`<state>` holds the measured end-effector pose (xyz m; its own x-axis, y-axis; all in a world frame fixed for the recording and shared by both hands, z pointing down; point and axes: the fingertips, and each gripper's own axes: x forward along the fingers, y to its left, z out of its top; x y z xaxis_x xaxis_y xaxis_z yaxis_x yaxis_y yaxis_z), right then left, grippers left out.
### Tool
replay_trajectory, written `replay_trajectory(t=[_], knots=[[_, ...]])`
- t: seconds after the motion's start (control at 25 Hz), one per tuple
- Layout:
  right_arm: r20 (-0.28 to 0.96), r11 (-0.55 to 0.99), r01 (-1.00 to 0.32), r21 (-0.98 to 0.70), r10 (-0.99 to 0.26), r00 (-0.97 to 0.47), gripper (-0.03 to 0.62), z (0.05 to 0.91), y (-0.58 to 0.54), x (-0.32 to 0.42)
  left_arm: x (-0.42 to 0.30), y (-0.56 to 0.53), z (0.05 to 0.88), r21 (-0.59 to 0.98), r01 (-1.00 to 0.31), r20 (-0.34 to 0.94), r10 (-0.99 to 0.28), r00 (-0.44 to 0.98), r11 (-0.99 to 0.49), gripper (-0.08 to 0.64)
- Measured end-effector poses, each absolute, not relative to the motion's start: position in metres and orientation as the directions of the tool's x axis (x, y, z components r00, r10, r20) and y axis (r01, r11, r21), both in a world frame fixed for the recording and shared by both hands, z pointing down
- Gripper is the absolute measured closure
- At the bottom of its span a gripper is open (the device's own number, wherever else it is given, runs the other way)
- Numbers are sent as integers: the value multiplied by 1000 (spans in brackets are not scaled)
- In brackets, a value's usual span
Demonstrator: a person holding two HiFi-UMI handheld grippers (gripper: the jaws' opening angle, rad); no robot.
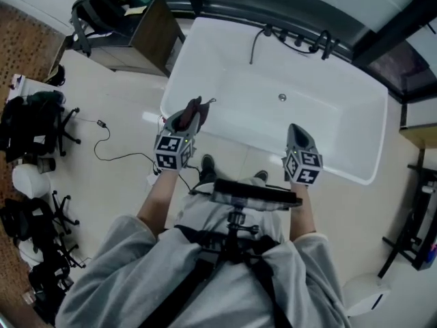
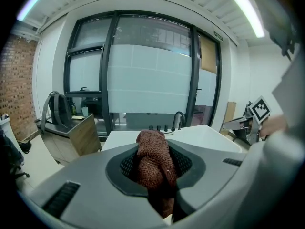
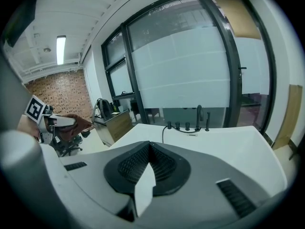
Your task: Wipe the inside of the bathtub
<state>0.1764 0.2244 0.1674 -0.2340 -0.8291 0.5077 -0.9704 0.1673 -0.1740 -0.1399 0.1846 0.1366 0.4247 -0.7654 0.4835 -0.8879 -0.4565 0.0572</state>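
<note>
**Grippers held at the tub's near rim**

Black-and-white square markers on each cube. Left gripper [image 1: 193, 111], at 11 o'clock, is clamped on a brown cloth [image 2: 153, 161]. Right gripper [image 1: 298, 134], at 1 o'clock, has its jaws together. Both point to 12, towards the white bathtub [image 1: 341, 125].

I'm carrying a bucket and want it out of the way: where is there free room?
The bathtub basin is bare from the taps to the near rim. The floor beside the cabinet is open, save a cable. It is crowded by the chairs far left.
</note>
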Motion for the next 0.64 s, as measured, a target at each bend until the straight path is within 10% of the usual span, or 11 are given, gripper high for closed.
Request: replay_trajectory(t=[0.64], knots=[[514, 129, -977, -170, -834, -199, 586, 165, 234, 176, -141, 175, 134, 47, -869, 483, -750, 452, -493, 462]])
